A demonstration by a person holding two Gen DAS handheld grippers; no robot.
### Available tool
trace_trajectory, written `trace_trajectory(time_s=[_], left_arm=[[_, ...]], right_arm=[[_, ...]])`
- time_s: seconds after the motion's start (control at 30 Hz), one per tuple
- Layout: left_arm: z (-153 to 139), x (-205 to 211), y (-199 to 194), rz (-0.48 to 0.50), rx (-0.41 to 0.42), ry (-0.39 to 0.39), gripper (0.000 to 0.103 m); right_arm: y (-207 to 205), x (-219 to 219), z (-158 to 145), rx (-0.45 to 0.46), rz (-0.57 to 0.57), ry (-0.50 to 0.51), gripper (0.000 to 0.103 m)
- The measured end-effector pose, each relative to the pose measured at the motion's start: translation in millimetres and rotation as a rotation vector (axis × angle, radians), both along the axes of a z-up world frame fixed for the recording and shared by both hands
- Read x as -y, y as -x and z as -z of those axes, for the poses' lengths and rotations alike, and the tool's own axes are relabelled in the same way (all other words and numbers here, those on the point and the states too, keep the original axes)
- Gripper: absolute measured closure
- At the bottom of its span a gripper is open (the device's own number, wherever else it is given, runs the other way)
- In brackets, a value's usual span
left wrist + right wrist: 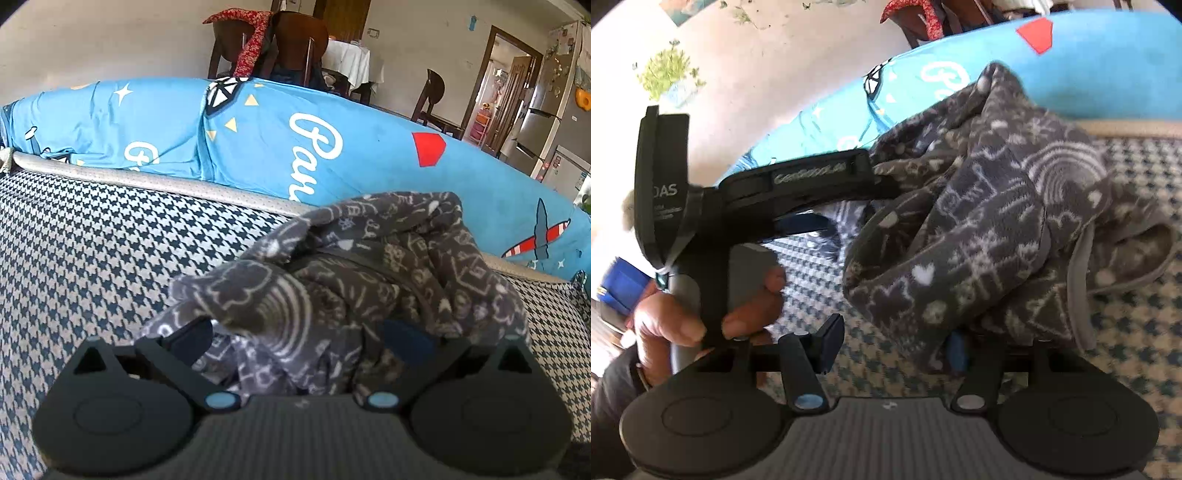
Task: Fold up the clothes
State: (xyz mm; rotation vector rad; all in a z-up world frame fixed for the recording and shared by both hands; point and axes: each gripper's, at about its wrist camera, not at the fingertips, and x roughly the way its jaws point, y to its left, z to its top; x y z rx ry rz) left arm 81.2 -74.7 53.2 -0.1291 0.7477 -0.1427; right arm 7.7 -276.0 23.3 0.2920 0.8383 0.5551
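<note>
Grey fleece garment (pixel 373 266) with white doodle print lies bunched at frame centre on the houndstooth cushion (pixel 92 240). Left gripper (pixel 303 339): jaws wide, cloth heaped between them; grip unclear. Right gripper (pixel 890 343): left pad bare, fleece draped over the right; cannot tell. Right view alone shows a hand (pixel 701 306) on the left tool's handle.

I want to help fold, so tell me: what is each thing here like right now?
Grey fleece garment: crumpled in a heap, not folded.
Left tool: fleece bunched between its fingers; grip unclear.
Right tool: open, fleece edge between its fingers.
Blue cover: draped and wrinkled.
Red cloth: hung over a chair.
Door: open.
</note>
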Motion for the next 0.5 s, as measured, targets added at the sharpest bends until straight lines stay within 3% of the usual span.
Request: trace_trajectory(time_s=[0.37, 0.5], left_arm=[[-2.4, -8.6, 6.2, -0.004, -0.017, -0.047, 0.0], [1.6, -6.3, 7.1, 0.014, -0.04, -0.054, 0.0]], right_arm=[[17.9, 52.9, -25.7, 0.08, 0.176, 0.053, 0.036], [12.7, 66.5, -26.7, 0.075, 0.257, 0.029, 0.032]])
